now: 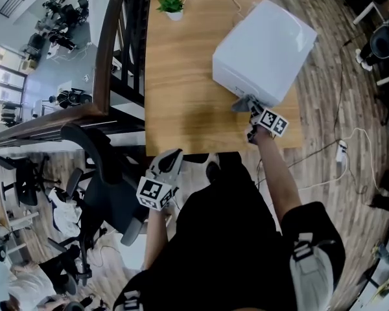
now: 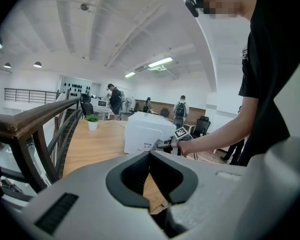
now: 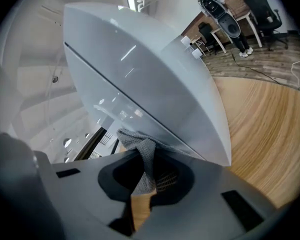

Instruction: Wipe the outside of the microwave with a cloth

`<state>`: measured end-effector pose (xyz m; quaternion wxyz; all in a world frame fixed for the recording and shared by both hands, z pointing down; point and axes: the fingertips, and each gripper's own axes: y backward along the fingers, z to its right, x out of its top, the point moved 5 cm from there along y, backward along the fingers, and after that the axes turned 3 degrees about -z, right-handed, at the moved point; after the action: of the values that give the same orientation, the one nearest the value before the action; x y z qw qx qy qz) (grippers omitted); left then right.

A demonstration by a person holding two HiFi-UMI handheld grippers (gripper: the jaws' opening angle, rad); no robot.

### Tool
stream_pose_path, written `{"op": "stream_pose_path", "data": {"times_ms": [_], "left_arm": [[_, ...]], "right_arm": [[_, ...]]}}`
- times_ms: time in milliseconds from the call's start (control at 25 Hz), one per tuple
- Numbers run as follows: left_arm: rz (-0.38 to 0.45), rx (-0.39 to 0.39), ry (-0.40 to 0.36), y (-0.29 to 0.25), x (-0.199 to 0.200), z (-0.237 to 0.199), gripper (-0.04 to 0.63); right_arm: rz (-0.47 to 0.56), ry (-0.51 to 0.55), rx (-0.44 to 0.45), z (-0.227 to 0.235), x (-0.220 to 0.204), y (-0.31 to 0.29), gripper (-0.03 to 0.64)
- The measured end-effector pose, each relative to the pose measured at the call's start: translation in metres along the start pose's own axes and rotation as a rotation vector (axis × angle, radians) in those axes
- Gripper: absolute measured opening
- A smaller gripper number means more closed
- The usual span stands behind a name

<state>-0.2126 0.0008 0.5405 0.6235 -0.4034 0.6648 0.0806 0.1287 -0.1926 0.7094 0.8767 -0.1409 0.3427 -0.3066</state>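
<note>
microwave first: the white, boxy, smooth-sided microwave sits in the upper right of the head view. it rests at an angle on a light wooden table, with a small green potted plant near the top edge. at its lower corner the right gripper presses a small grey knitted cloth against the casing. the left gripper hangs low in the frame, off the table's near edge and well apart from the work.

in the left gripper view the left gripper has its pads brought together with nothing between them. the microwave shows at centre, with the right gripper at its near side and a dark wooden railing at left.

in the right gripper view the right gripper has its pads nipped on a bunched fold of the cloth. the cloth's free end touches the microwave, which fills the upper middle of the frame.

the cloth looks light, soft and limp, so a pinch on a gathered fold, as here, seems the sound hold. the microwave looks heavy, stiff and slick-skinned. it will likely stay put under wiping and needs no hold.
</note>
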Motion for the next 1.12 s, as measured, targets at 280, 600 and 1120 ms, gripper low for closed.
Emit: {"op": "stream_pose_path", "data": {"times_ms": [280, 600, 1120], "left_arm": [[0.004, 0.031, 0.017, 0.001, 0.002, -0.010, 0.002], [0.006, 0.053, 0.033, 0.002, 0.001, -0.018, 0.002], [-0.005, 0.075, 0.047, -0.005, 0.004, -0.030, 0.002]], "right_arm": [[-0.021, -0.010, 0.022, -0.017, -0.001, -0.029, 0.029], [-0.032, -0.019, 0.037, -0.036, -0.004, -0.055, 0.029], [-0.032, -0.062, 0.048, -0.057, -0.008, -0.099, 0.029]]}}
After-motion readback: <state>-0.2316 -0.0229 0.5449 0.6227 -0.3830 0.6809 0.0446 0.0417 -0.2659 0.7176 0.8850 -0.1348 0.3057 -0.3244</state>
